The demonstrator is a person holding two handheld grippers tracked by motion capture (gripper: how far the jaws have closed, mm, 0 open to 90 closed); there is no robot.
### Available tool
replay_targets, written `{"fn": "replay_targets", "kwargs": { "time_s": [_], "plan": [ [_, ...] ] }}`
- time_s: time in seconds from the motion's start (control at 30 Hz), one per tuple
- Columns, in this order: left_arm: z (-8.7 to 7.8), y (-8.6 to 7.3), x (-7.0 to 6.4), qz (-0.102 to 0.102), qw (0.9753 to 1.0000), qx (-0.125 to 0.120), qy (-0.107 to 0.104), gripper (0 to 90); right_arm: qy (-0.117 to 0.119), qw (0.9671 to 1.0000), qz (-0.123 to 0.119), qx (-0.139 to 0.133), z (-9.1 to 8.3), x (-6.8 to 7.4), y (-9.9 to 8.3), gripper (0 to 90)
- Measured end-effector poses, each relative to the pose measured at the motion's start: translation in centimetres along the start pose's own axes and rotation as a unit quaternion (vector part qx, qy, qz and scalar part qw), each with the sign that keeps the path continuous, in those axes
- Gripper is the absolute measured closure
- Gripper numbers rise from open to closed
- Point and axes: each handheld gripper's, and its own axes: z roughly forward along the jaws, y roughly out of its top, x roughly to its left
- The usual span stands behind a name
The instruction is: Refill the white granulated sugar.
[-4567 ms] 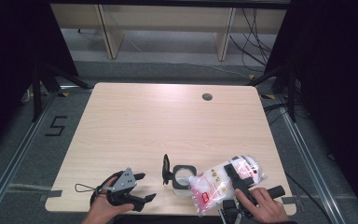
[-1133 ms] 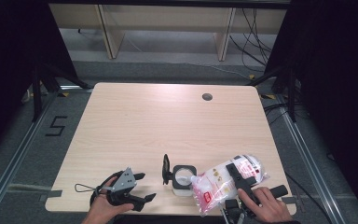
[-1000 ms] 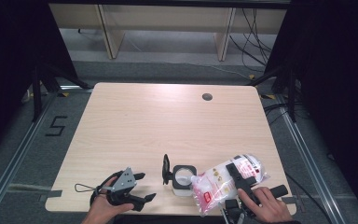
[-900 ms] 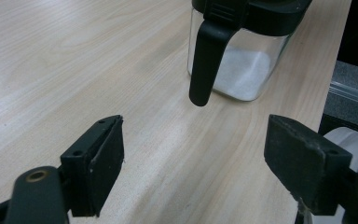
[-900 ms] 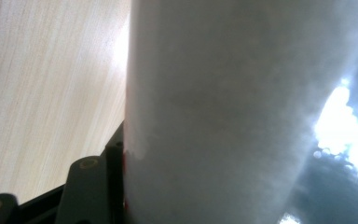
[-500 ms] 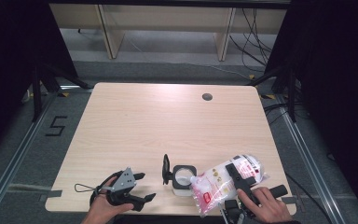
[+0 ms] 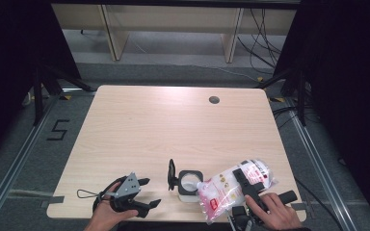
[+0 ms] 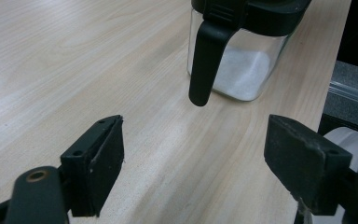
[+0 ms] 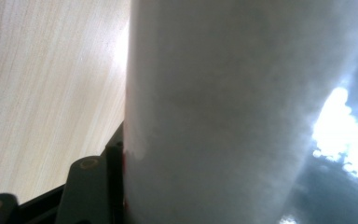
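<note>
Pale wood table (image 7: 173, 125) carries everything near its front edge: a plastic bag (image 7: 231, 188) of white granules w/ red print, tilted so its corner sits over the mouth of a small clear jar (image 7: 189, 183), lid (image 7: 171, 172) flipped up, some white powder already inside. Right gripper (image 7: 244, 188) is clamped across the bag, bag pressed against its jaw in the right gripper view, so the step looks like pouring/refilling; left gripper (image 8: 200, 168) rests just beside the jar, jaws spread wide & empty. Next move prob. needs more tilt w/ spout kept over the opening, maybe left steadying the jar.
</note>
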Motion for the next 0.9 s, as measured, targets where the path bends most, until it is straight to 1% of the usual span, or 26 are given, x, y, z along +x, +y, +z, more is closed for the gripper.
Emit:
{"fn": "replay_targets", "kwargs": {
  "time_s": [0.03, 0.1, 0.13, 0.17, 0.2, 0.27, 0.3, 0.33, 0.37, 0.4, 0.43, 0.47, 0.5, 0.53, 0.57, 0.6, 0.63, 0.67, 0.7, 0.77, 0.83, 0.87, 0.9],
  "plan": [
    [0.04, -0.02, -0.06, -0.006, 1.0000, -0.003, -0.003, 19.7, 0.000, 1.0000, 0.000, 0.000, 0.02, -0.01, 0.00, 41.2],
    [0.03, -0.02, -0.06, -0.006, 1.0000, -0.002, -0.003, 19.7, 0.001, 1.0000, -0.004, -0.001, 0.03, -0.04, 0.02, 41.2],
    [-0.01, 0.02, 0.04, 0.004, 1.0000, -0.001, -0.001, 19.7, 0.001, 1.0000, -0.005, 0.000, 0.01, -0.03, 0.02, 41.1],
    [-0.02, 0.01, 0.00, -0.001, 1.0000, 0.001, 0.000, 19.7, 0.001, 1.0000, -0.004, -0.001, 0.00, -0.04, 0.01, 41.2],
    [-0.05, 0.02, -0.02, 0.000, 1.0000, 0.002, 0.003, 19.7, 0.001, 1.0000, -0.004, -0.001, 0.02, -0.06, -0.01, 41.2],
    [-0.03, 0.01, 0.01, 0.000, 1.0000, 0.001, 0.000, 19.8, 0.000, 1.0000, -0.005, 0.003, 0.00, -0.06, 0.01, 41.2],
    [-0.09, 0.02, -0.03, 0.001, 1.0000, 0.003, 0.004, 19.8, 0.000, 1.0000, -0.007, 0.003, -0.01, -0.08, 0.00, 41.2],
    [-0.02, 0.00, 0.02, 0.000, 1.0000, 0.001, -0.001, 19.7, 0.003, 0.9999, 0.011, 0.007, -0.08, 0.20, -0.09, 41.2],
    [0.00, -0.01, -0.05, -0.005, 1.0000, -0.002, -0.002, 19.7, 0.001, 0.9999, 0.015, 0.008, -0.11, 0.19, -0.10, 41.2],
    [0.02, 0.00, -0.04, -0.006, 1.0000, -0.001, -0.003, 19.7, 0.001, 1.0000, -0.003, 0.004, 0.00, -0.06, -0.08, 41.2],
    [0.03, -0.02, -0.04, -0.006, 1.0000, -0.002, -0.003, 19.7, 0.003, 0.9999, -0.007, 0.009, -0.03, -0.07, -0.04, 41.2],
    [-0.01, 0.00, 0.00, 0.001, 1.0000, 0.001, 0.000, 19.7, 0.003, 0.9999, -0.007, 0.010, -0.05, -0.06, -0.03, 41.2],
    [-0.03, 0.00, -0.05, 0.000, 1.0000, 0.001, 0.003, 19.8, 0.002, 1.0000, -0.005, 0.007, -0.03, -0.05, -0.08, 41.2],
    [-0.01, -0.01, -0.01, 0.000, 1.0000, 0.000, 0.000, 19.7, 0.003, 1.0000, -0.003, 0.005, 0.00, -0.02, -0.10, 41.2],
    [0.02, -0.02, -0.06, -0.006, 1.0000, -0.003, -0.002, 19.7, 0.002, 1.0000, -0.004, 0.006, 0.01, -0.02, -0.08, 41.2],
    [0.00, 0.00, -0.04, -0.006, 1.0000, -0.001, -0.002, 19.7, 0.003, 0.9999, -0.005, 0.009, -0.03, -0.06, -0.05, 41.2],
    [-0.01, 0.01, -0.03, -0.006, 1.0000, 0.000, -0.001, 19.7, 0.002, 1.0000, -0.003, 0.006, -0.01, -0.04, -0.06, 41.2],
    [-0.07, 0.00, -0.10, -0.005, 1.0000, -0.001, 0.004, 19.7, 0.003, 1.0000, -0.003, 0.004, -0.01, -0.04, -0.07, 41.2],
    [-0.04, 0.00, -0.17, -0.010, 0.9999, -0.004, 0.004, 19.8, 0.003, 1.0000, -0.007, 0.003, 0.00, -0.06, -0.10, 41.2],
    [-0.02, -0.01, -0.15, -0.010, 0.9999, -0.006, 0.003, 19.8, 0.004, 1.0000, -0.002, 0.008, -0.02, -0.04, -0.06, 41.2],
    [-0.04, -0.02, -0.09, -0.006, 1.0000, -0.005, 0.004, 19.7, 0.002, 1.0000, 0.000, 0.001, 0.02, -0.01, -0.11, 41.2],
    [0.02, -0.04, -0.16, -0.011, 0.9999, -0.010, 0.002, 19.7, -0.003, 1.0000, 0.003, -0.006, 0.04, -0.05, -0.15, 41.3],
    [-0.01, -0.02, -0.09, -0.006, 0.9999, -0.009, 0.003, 19.8, 0.003, 1.0000, 0.002, -0.006, 0.00, -0.12, -0.20, 41.3]
  ]
}}
